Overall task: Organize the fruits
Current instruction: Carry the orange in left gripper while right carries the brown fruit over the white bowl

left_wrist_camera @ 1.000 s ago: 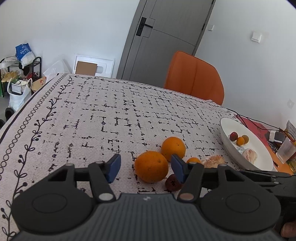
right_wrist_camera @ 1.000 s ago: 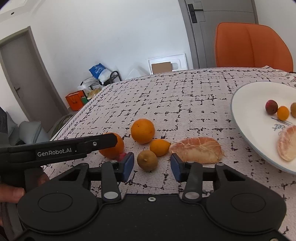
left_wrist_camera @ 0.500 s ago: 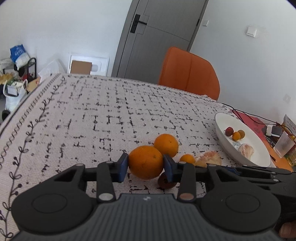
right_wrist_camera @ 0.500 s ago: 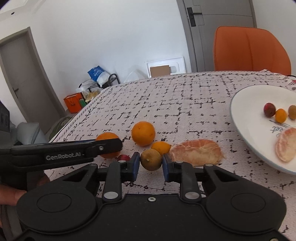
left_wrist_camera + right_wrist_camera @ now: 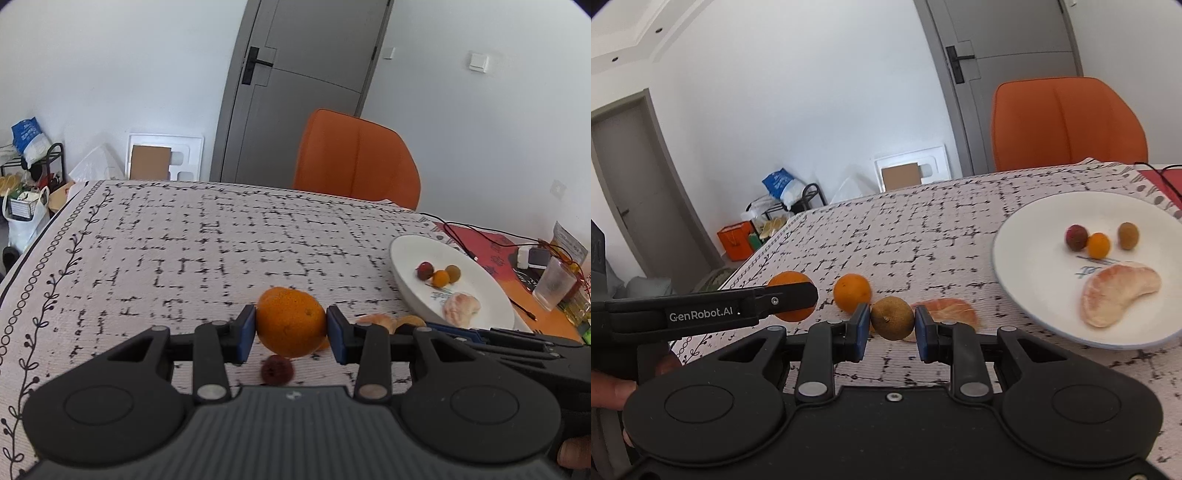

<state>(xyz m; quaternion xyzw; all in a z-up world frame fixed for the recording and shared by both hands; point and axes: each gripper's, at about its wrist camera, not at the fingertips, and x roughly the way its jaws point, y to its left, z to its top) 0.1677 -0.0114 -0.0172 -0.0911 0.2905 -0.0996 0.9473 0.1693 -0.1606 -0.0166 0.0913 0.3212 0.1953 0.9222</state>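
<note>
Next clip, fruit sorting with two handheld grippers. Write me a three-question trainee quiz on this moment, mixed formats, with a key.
1. True or false: the left gripper has its blue pads against both sides of the large orange.
2. Multiple choice: what sits between the fingers of the right gripper? A) a dark red fruit B) the round brown-green fruit C) a peeled segment
3. Fill in: the white plate holds three small round fruits and one peeled ____.

Key: 1 true; 2 B; 3 citrus segment.
</note>
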